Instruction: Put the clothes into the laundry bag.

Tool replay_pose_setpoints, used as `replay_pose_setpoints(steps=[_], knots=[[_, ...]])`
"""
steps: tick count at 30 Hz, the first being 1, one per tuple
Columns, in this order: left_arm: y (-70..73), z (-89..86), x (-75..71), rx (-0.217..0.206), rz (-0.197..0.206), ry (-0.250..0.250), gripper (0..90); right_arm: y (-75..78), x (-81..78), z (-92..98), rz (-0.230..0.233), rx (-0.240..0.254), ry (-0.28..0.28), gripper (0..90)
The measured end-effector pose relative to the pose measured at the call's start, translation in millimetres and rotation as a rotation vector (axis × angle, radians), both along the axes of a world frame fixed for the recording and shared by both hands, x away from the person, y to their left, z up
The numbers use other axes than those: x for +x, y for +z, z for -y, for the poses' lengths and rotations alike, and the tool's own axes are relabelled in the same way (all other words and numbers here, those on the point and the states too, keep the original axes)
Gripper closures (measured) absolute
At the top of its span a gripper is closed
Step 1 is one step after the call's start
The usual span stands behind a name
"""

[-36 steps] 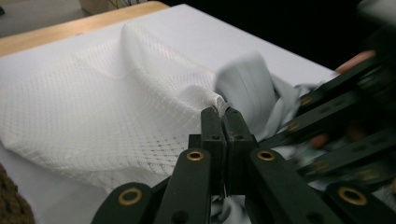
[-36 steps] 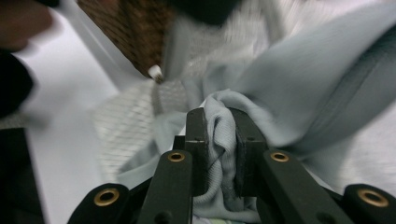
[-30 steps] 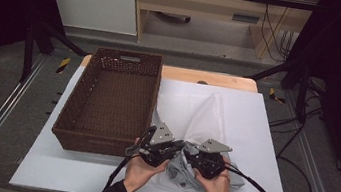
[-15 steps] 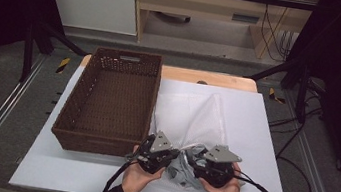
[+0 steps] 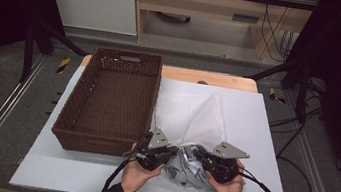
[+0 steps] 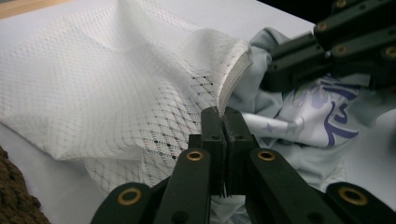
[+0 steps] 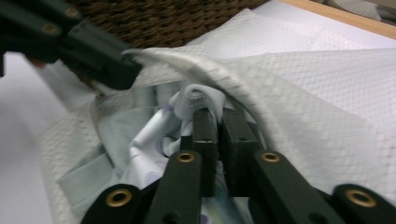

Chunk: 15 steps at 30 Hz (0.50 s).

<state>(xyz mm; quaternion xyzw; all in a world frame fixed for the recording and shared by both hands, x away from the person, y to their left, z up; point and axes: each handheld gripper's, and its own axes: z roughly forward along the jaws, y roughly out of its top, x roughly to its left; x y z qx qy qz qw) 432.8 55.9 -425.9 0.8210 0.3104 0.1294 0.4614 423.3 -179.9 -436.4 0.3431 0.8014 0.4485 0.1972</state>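
Beside the basket [image 5: 107, 102]: my left gripper [image 6: 219, 122] pinches the mesh bag's [image 6: 107, 79] rim; my right gripper [image 7: 212, 119], just closing, grips the shirt [image 7: 154, 128], mostly hidden inside.

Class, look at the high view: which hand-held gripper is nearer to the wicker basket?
Left. The left hand-held gripper sits just off the wicker basket at its near right corner. The right hand-held gripper lies farther right, across the bundled garment.

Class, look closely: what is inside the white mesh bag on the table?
At the mouth of the mesh bag sits a pale grey garment with purple print, partly tucked in. How far it reaches inside is hidden by the mesh.
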Motion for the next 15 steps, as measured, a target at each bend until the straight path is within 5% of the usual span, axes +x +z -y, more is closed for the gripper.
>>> replay_pose_setpoints(steps=[8, 15], knots=[[16.2, -0.9, -6.2, -0.054, 0.039, -0.011, 88.8, -3.8, 4.9, -7.5, -0.047, 0.063, 0.037, 87.4], [4.2, 5.6, -7.9, -0.011, 0.018, -0.027, 88.8, -20.4, 28.3, -9.6, -0.078, 0.028, -0.063, 83.1]])
